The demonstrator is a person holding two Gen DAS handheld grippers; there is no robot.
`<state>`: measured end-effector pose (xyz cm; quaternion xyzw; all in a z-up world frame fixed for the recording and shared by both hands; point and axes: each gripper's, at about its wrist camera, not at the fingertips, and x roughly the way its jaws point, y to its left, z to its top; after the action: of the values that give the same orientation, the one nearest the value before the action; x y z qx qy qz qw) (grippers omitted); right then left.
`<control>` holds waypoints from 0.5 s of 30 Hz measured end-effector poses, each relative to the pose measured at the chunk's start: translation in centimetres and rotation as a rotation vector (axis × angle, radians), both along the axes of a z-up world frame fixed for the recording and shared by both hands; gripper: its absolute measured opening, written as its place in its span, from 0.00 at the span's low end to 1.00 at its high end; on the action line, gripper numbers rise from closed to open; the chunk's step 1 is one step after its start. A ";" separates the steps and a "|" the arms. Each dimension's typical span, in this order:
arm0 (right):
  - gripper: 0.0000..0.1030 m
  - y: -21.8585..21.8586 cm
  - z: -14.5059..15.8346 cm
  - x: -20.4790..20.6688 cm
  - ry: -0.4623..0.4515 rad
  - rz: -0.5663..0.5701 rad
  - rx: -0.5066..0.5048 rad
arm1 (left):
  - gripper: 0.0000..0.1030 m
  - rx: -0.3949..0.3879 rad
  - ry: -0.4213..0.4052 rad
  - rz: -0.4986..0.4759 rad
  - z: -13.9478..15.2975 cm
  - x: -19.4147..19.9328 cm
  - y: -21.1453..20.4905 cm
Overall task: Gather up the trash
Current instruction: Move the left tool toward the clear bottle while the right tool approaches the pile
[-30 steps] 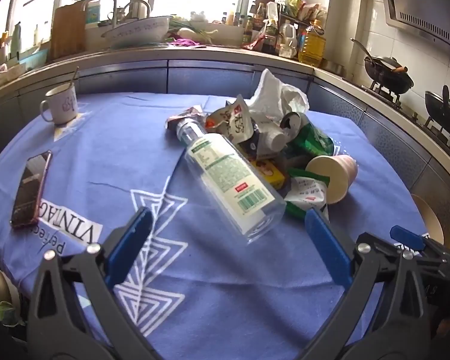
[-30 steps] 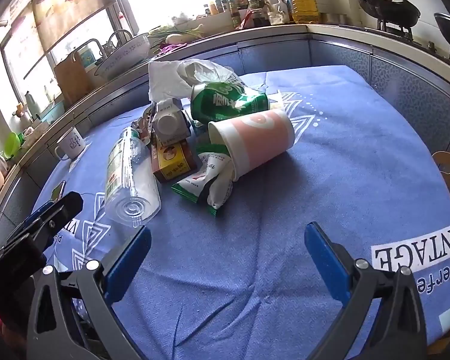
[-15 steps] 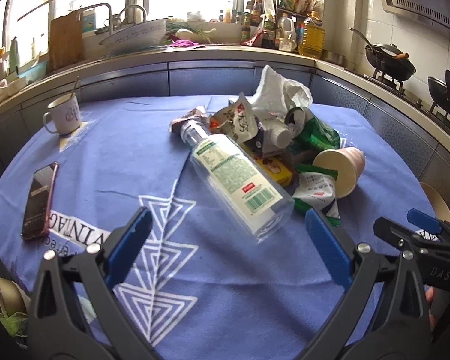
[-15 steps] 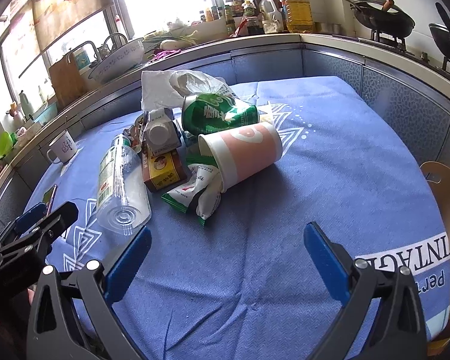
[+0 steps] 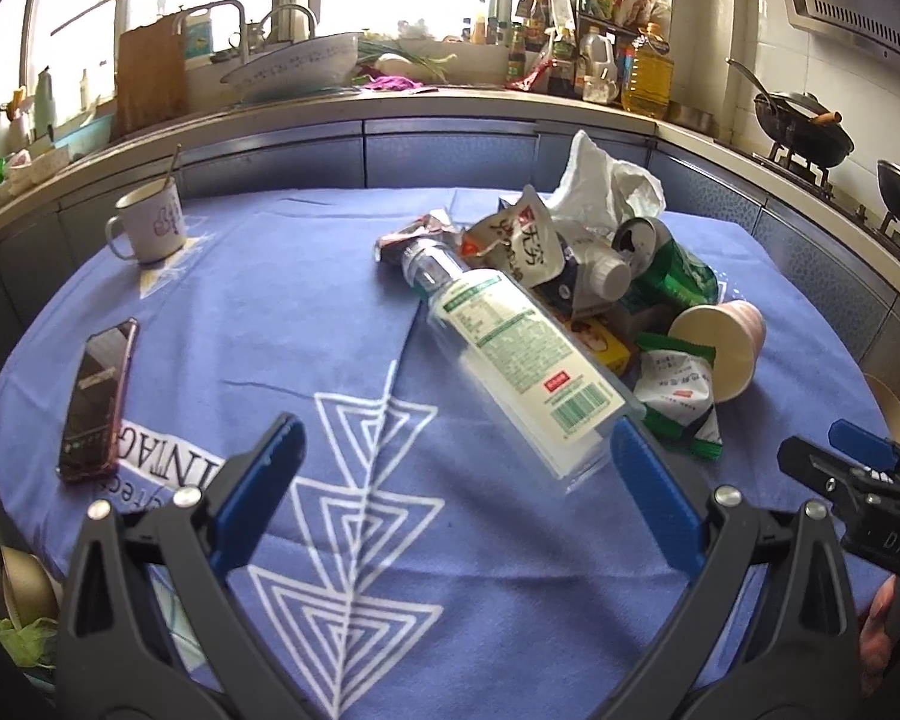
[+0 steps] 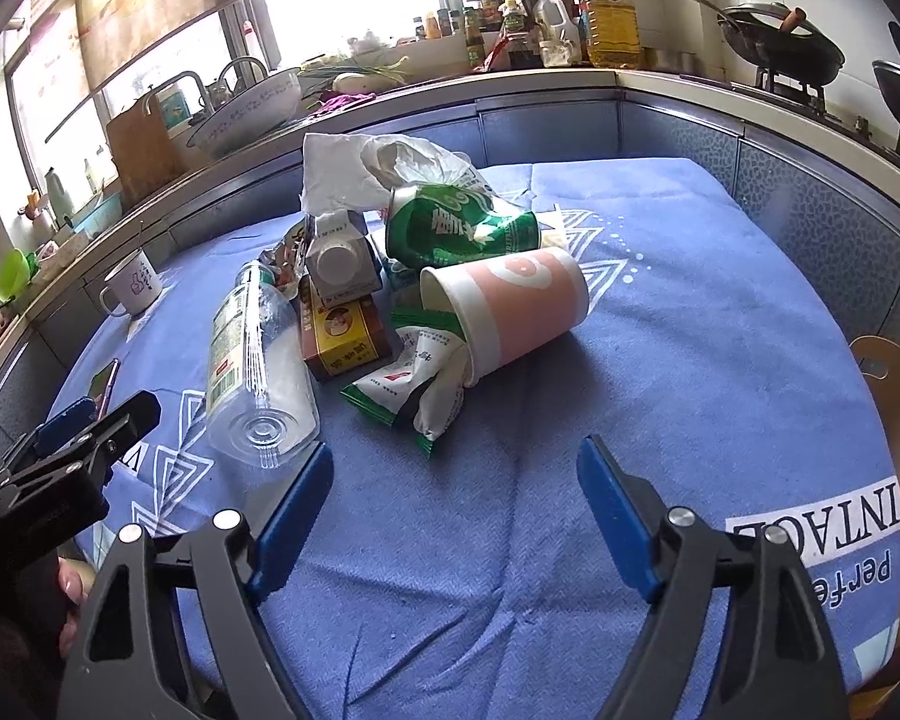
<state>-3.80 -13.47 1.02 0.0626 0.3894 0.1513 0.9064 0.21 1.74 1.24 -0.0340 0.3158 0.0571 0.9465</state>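
In the left wrist view, the left hand-held gripper (image 5: 450, 480) stands wide open over the blue cloth of the table (image 5: 270, 300), with nothing between its blue pads and nothing touched. Just ahead of it lies a clear plastic bottle (image 5: 510, 360) on its side, its base near the right pad but apart from it. Behind the bottle sits the trash heap: a torn snack wrapper (image 5: 519, 240), a small carton with a white cap (image 5: 594, 282), a crushed green can (image 5: 672, 270), a crumpled white tissue (image 5: 606, 186), a yellow box (image 5: 600, 345), a white and green packet (image 5: 678, 396) and a tipped pink paper cup (image 5: 720, 348). A phone (image 5: 96, 396) and a mug (image 5: 150, 222) rest well apart to the left. The right hand-held gripper (image 5: 858, 468) shows at the right edge.

In the right wrist view, the right hand-held gripper (image 6: 456, 498) has just been closing a little, yet its jaws are broadly apart and hold nothing; only bare cloth lies between them. The bottle's base (image 6: 264, 420) sits just beyond its left pad. The paper cup (image 6: 510, 306) lies on its side ahead, mouth toward the packet (image 6: 414, 384), with the can (image 6: 462, 228) and tissue (image 6: 354, 174) behind it. The left hand-held gripper (image 6: 84, 426) appears at the left edge.
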 end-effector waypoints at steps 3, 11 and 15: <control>0.77 -0.6 0.4 0.8 -0.002 0.011 -0.004 | 0.95 0.040 -0.029 0.008 0.2 0.3 0.5; 0.71 -2.8 2.2 4.3 -0.064 0.059 0.038 | 0.95 0.029 -0.067 0.008 0.7 1.2 1.7; 0.70 -1.9 2.4 4.2 -0.093 0.112 0.059 | 0.95 0.041 -0.064 0.004 1.0 1.4 1.6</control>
<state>0.44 -15.33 3.39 0.0603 0.3452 0.2159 0.9114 1.58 3.31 2.26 -0.0172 0.2841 0.0645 0.9565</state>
